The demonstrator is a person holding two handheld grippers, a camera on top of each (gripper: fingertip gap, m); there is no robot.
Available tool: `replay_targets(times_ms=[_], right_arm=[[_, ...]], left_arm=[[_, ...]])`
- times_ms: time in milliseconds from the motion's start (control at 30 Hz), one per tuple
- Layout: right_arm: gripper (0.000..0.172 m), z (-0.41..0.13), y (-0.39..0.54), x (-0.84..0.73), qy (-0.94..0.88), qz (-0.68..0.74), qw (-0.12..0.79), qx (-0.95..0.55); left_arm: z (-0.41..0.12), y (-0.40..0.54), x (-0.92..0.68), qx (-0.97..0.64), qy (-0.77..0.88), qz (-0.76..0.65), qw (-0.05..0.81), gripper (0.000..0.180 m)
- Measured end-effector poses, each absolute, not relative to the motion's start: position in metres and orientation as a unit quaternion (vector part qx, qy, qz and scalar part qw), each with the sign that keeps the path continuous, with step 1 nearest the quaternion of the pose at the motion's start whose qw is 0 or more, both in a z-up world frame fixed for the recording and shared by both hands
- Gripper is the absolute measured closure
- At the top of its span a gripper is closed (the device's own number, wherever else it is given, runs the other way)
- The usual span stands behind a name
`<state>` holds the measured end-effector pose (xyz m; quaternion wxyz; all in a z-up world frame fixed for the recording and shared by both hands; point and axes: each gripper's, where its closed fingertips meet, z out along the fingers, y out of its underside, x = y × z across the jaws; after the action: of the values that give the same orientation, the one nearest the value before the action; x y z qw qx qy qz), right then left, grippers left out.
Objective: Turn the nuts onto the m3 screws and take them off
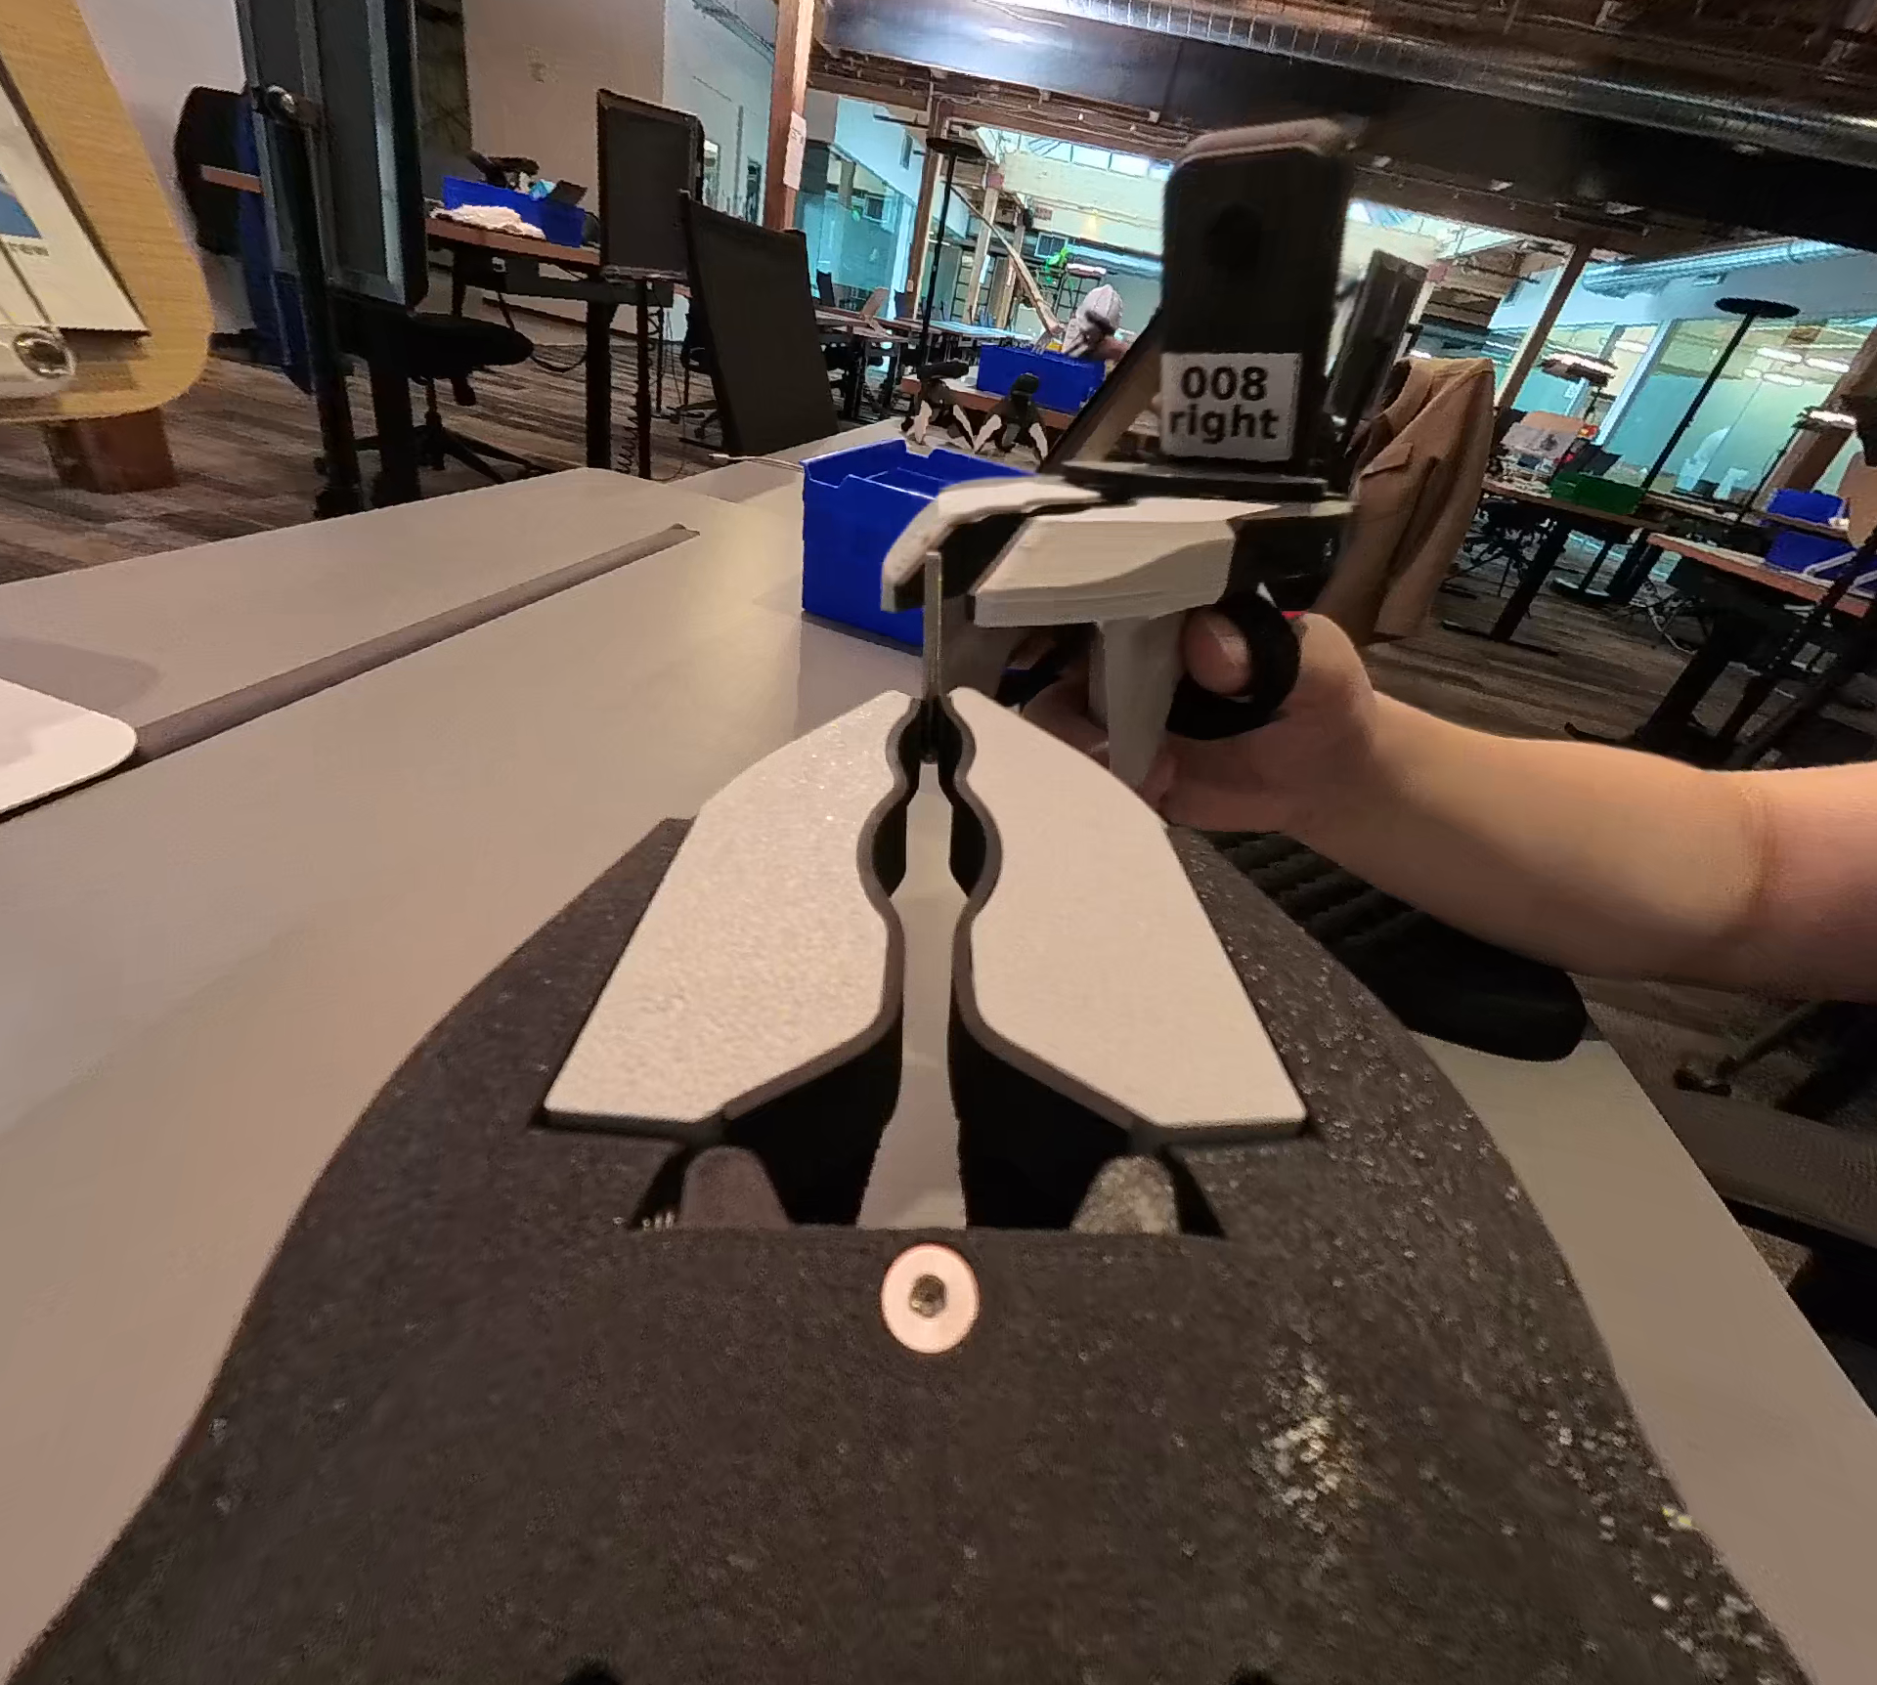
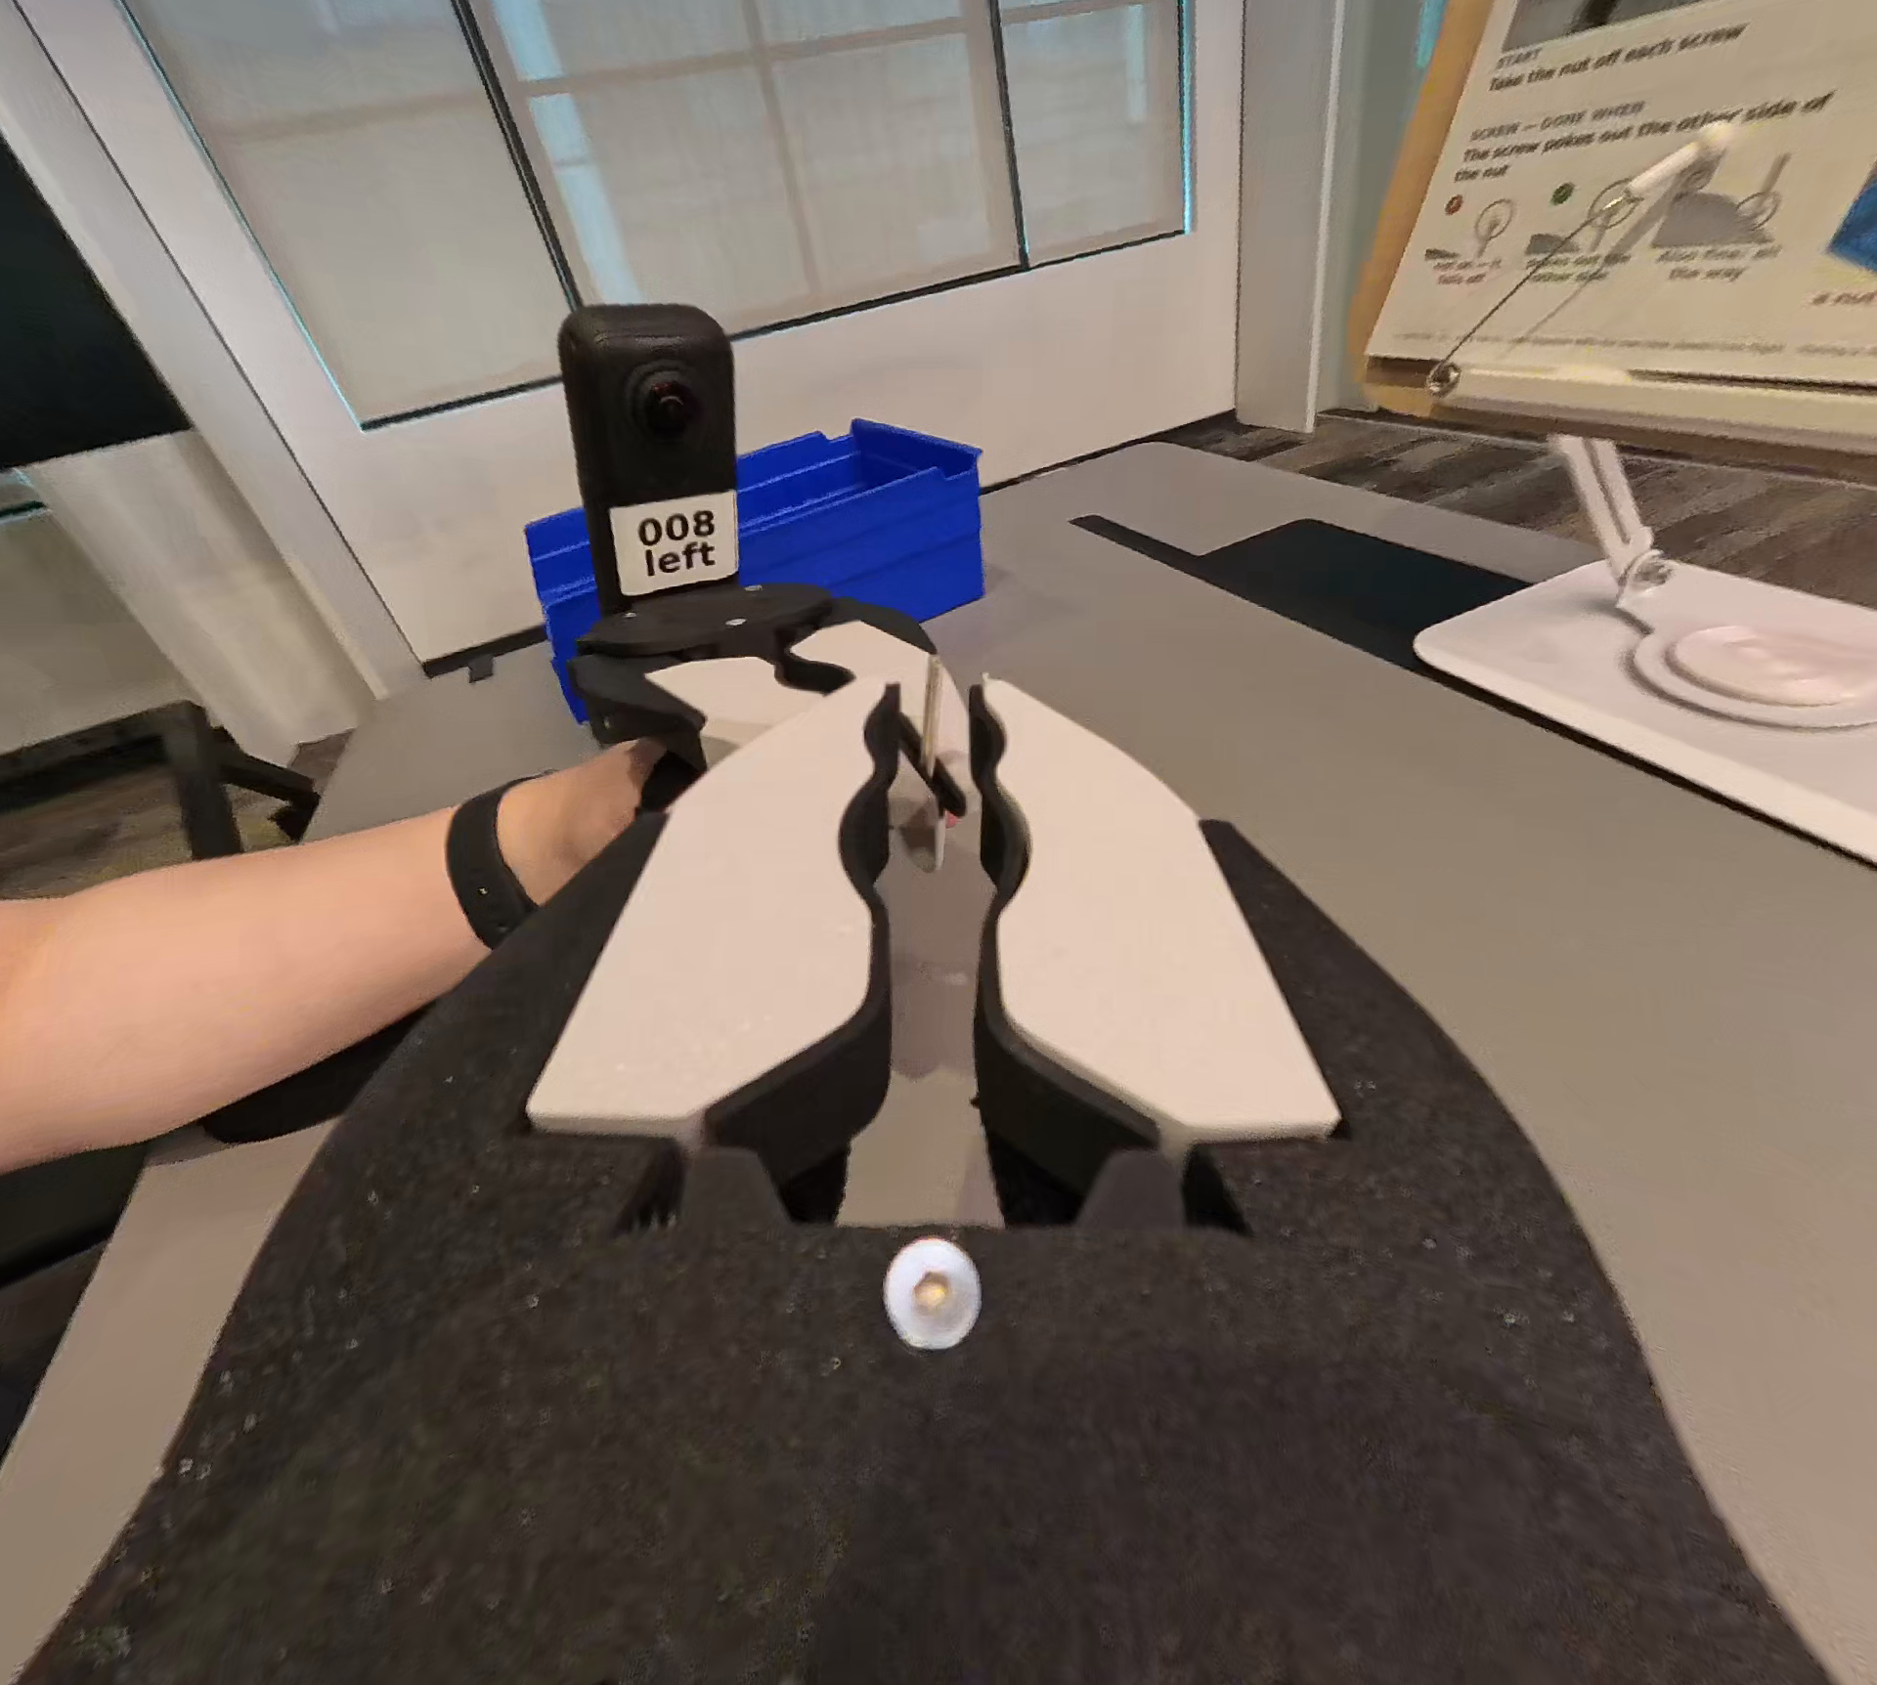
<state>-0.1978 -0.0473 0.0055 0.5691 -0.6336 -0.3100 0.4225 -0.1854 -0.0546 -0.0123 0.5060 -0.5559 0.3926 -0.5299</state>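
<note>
Left gripper jaws are pinching 1 thin metal screw upright; right gripper jaws are seemingly standing open around it, above the desk.

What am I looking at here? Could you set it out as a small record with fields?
Left hand-held gripper: fingertips closed on one end of a thin metal rod
Right hand-held gripper: fingers apart, rod between them, not pressed
Behind: blue bin on the grey table
Beside: white stand carrying an instruction board
</note>
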Motion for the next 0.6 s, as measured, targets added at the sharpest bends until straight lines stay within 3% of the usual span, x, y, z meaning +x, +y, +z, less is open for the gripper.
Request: replay_targets(times_ms=[333,500,600], right_arm=[[0.169,-0.0035,-0.0525,-0.2011,-0.329,0.423,0.560,-0.632],[0.161,-0.0002,-0.0519,-0.2002,-0.320,0.418,0.577,-0.624],[0.169,0.0019,-0.0538,-0.2002,-0.321,0.427,0.578,-0.617]], left_arm=[[-0.0128,-0.0615,-0.1814,-0.547,0.409,-0.531,0.502,0.178],[-0.0106,-0.0614,-0.1823,-0.543,0.405,-0.534,0.506,0.178],[-0.0088,-0.0619,-0.1830,-0.540,0.401,-0.541,0.505,0.178]])
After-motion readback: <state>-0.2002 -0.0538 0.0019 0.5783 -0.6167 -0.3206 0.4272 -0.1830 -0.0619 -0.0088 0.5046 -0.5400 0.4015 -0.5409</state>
